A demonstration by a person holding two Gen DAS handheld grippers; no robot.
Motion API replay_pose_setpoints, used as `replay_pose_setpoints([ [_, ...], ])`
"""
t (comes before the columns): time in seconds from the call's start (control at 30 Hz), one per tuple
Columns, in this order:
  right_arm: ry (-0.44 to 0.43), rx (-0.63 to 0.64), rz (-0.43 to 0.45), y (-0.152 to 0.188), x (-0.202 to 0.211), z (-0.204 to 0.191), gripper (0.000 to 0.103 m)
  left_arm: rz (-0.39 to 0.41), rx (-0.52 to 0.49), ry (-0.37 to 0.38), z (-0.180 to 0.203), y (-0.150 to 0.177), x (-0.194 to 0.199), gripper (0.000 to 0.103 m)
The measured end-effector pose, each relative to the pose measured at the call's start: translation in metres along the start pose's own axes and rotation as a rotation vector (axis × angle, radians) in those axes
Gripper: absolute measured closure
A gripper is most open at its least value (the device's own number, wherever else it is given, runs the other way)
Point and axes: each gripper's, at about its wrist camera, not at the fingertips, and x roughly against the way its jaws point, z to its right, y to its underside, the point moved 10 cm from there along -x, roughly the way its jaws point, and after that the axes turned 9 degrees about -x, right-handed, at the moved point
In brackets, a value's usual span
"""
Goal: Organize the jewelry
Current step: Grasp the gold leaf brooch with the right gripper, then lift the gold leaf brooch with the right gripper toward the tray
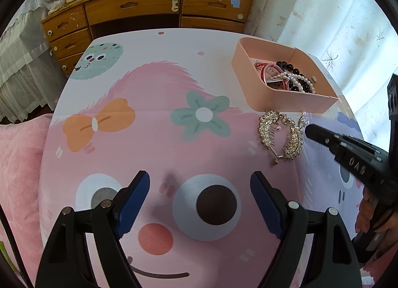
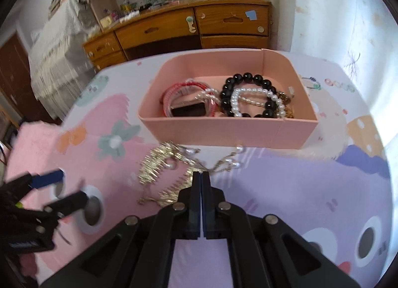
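Observation:
A gold rhinestone tiara with pearls (image 1: pixel 279 135) lies on the cartoon tablecloth just in front of a pink box (image 1: pixel 256 89). The box holds a black bead bracelet (image 2: pixel 245 77), a pearl bracelet (image 2: pixel 251 91) and red bangles (image 2: pixel 184 89). My right gripper (image 2: pixel 201 174) is shut, its tip at the near right edge of the tiara (image 2: pixel 161 163); whether it pinches the tiara I cannot tell. In the left wrist view the right gripper (image 1: pixel 309 130) comes in from the right beside the tiara. My left gripper (image 1: pixel 200 183) is open and empty above the cloth, left of and nearer than the tiara.
The table (image 1: pixel 161 44) is covered with a pink and purple cartoon cloth. A wooden dresser (image 1: pixel 149 9) with clutter on top stands behind it. A pink cushion (image 1: pixel 20 163) lies at the left edge. Curtains (image 1: pixel 335 14) hang at the right.

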Motion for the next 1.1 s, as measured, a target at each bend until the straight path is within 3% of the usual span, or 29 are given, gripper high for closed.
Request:
replay_pose_setpoints([
  [0.2, 0.018, 0.070, -0.002, -0.006, -0.011, -0.014, 0.102, 0.006, 0.001, 0.009, -0.007, 0.002, 0.003, 0.021],
  [0.37, 0.084, 0.206, 0.003, -0.007, -0.020, -0.024, 0.078, 0.010, -0.001, 0.024, -0.013, 0.004, 0.004, 0.021],
  [0.4, 0.089, 0.230, -0.004, -0.007, -0.022, -0.026, 0.077, 0.009, -0.001, 0.025, -0.014, 0.004, 0.004, 0.021],
  [0.6, 0.144, 0.260, -0.017, -0.004, -0.033, -0.018, 0.077, 0.009, 0.026, 0.029, -0.024, 0.006, 0.004, 0.021],
  [1.1, 0.140, 0.235, 0.031, 0.002, -0.029, -0.018, 0.082, 0.011, 0.057, 0.028, -0.037, 0.008, 0.002, 0.021],
])
